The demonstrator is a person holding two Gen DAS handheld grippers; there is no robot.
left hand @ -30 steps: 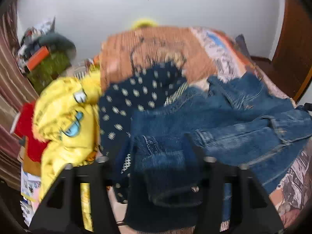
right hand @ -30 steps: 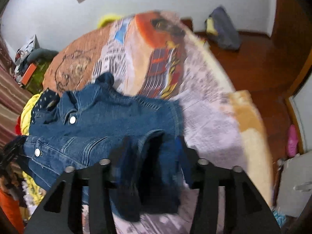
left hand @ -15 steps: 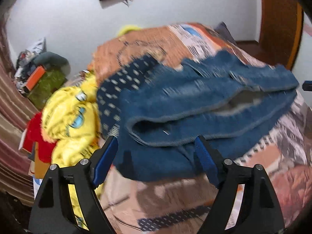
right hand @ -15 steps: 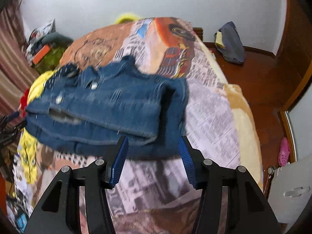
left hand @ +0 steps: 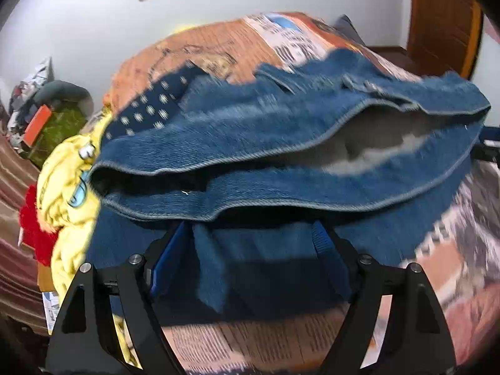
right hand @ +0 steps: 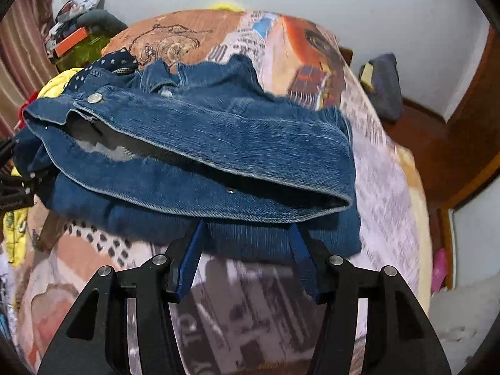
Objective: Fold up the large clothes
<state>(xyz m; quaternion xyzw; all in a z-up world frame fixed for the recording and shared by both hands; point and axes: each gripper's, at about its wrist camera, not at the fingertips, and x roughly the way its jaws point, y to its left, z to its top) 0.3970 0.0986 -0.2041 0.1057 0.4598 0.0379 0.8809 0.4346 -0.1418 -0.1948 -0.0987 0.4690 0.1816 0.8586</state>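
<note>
Left gripper: spread wide, blue pads well apart, nothing pinched. Tips hidden under the near hem of the denim jacket, which drapes over and just ahead of both fingers; a loose strip of denim hanging down between them, nearer the left finger. Contact between pads and cloth not clear through the blur.

Right gripper: likewise wide apart, gripping nothing. Tips reaching just under the jacket's lower edge, cloth lying across the gap ahead of the pads. Right finger near the folded corner of the denim, left finger further along the same edge.

Jacket folded over itself into stacked layers, a pale lining visible in the open gap between upper and lower layers, metal buttons near the collar on the far left of the right gripper's view. Resting on the printed bedspread, directly ahead of both pairs of fingers and filling the middle of each view.

Beyond the jacket, to the far left of the left fingers: a dark dotted garment partly tucked under the denim, then a yellow garment beside a red one. Further left still, a cluttered heap with an orange box. To the far right of the right fingers, a dark bag on the wooden floor.
</note>
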